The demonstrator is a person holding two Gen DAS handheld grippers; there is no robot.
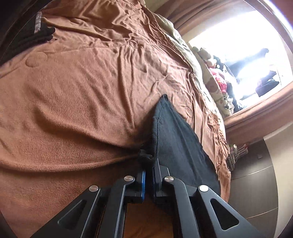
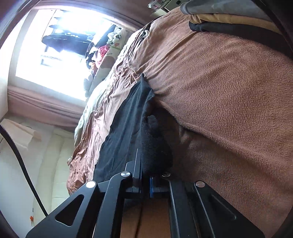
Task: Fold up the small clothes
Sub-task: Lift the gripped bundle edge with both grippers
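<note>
No text, label, brand, number or sign can be read in either view. The patterned fabric point(image 1: 218, 91) at the right of the left wrist frame carries cartoon bear prints but no letters that resolve. The small items point(image 2: 164, 4) at the top edge of the right wrist frame are too blurred and small to show any writing.
</note>
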